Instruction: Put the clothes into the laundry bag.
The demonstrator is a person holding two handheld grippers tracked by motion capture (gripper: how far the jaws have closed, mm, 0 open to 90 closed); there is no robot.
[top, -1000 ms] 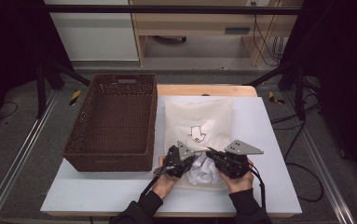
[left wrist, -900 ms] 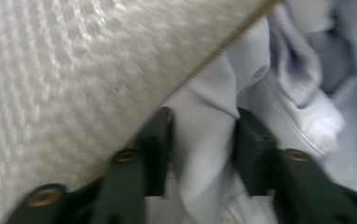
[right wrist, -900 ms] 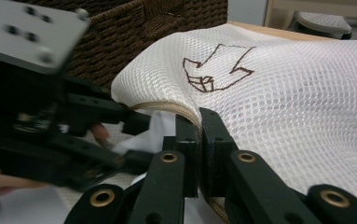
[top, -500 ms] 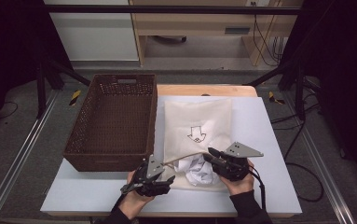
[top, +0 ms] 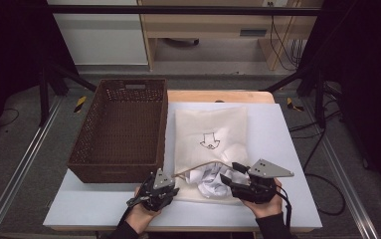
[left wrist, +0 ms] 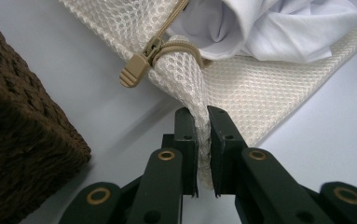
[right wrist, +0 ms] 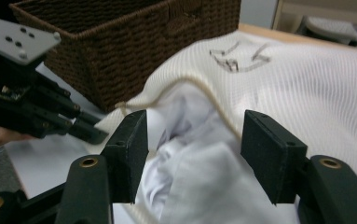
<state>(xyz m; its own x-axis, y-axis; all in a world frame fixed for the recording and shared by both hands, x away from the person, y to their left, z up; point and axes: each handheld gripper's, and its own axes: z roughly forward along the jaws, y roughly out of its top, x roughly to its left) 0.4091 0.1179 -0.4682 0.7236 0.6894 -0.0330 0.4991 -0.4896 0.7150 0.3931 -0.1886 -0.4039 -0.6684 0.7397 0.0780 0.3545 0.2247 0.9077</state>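
Pinching the near left corner of the mesh laundry bag [left wrist: 269,88], the left gripper [left wrist: 203,140] had just been closing, and its jaws stood clamped on a fold of the netting just below the tan zipper pull [left wrist: 136,70]. This grip appeared intended to anchor the bag's mouth and keep the zipper edge taut and raised. In the high view the left gripper [top: 154,191] sat at the bag's near left corner, close to the front of the wicker basket [top: 121,127], which stood just beside the bag on the white table [top: 277,129].

The right gripper [right wrist: 192,149] had just been opening; its jaws stood apart and unclenched, with nothing pressed between the pads. White cloth [right wrist: 199,182] lay below and beyond them, spilling from the bag's open mouth. In the high view the right gripper [top: 238,179] hovered at the near right side of that opening, beside the crumpled white cloth [top: 210,179].

The bag [top: 210,134] lay flat on the table, its printed mark [top: 209,142] facing up, its mouth toward the person. The spread jaws were judged ready to take either the cloth or the opposite edge of the opening.
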